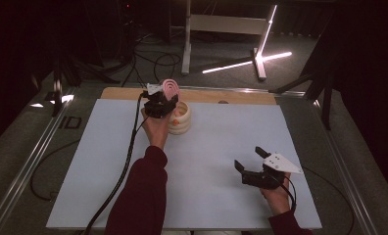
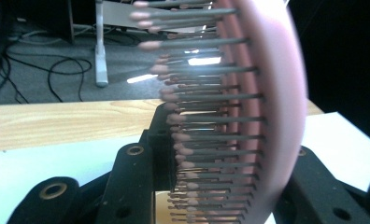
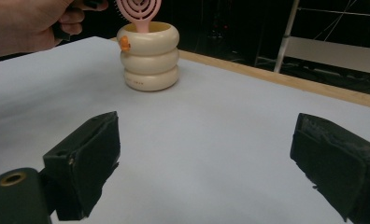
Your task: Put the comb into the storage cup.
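On white table sheet (image 1: 216,161) we judge the light, stiff pink plastic hairbrush (image 2: 267,116), clamped by its head in our left claw (image 1: 163,100), easy to lower into the cream ringed holder (image 3: 149,58) just below, our right claw (image 1: 249,157) standing empty and wide apart.

Smooth pink plastic brush (image 2: 272,116), glossy cream cup (image 3: 149,58) perhaps ceramic, matt white sheet (image 1: 216,161), wooden tabletop (image 1: 241,96).

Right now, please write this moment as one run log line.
left hand-held gripper: shut on pink round plastic hairbrush | hairbrush: handle in cream ringed cup | right hand-held gripper: open, apart

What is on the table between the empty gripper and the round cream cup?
Nothing: between the right gripper and the cream cup, the right gripper view shows bare white table.
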The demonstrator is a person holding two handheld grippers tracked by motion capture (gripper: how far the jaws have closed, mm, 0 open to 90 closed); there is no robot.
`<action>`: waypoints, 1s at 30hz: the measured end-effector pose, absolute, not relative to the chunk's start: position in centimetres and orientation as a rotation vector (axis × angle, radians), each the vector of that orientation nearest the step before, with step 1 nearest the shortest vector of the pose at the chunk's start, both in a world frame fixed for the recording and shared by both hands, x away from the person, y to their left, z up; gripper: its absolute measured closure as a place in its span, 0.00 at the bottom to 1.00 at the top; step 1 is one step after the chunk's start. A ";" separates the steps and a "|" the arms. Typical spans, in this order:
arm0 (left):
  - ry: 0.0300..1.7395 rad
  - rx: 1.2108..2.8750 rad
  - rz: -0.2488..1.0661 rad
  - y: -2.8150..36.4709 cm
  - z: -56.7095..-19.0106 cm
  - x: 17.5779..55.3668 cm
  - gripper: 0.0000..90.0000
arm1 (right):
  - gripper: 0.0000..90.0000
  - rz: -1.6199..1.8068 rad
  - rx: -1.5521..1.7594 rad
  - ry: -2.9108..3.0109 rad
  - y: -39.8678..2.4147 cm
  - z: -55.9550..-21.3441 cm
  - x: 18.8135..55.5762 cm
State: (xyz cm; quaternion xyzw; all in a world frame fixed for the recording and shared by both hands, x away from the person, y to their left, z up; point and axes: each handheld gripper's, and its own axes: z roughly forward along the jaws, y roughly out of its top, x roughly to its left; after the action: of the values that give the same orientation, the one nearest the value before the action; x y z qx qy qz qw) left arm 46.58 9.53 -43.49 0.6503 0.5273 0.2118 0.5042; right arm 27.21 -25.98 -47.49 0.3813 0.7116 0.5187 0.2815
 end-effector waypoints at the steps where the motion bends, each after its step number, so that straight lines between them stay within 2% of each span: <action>1: 1.274 1.570 0.512 9.5 -43.5 46.6 0.71 | 0.10 1.389 1.021 1.907 -26.0 -47.5 27.2; 13: 1.265 1.615 0.549 9.4 -43.4 46.6 0.69 | 0.10 1.389 1.019 1.905 -25.9 -47.5 27.2; 30: 1.332 1.669 0.566 10.7 -43.7 47.1 0.62 | 0.10 1.388 1.020 1.906 -25.9 -47.5 27.2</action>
State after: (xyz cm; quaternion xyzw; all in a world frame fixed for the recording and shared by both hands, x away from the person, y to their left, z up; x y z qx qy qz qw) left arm 47.11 10.74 -43.70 0.6748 0.5386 0.2289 0.4496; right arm 27.21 -25.88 -47.49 0.3810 0.7118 0.5183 0.2821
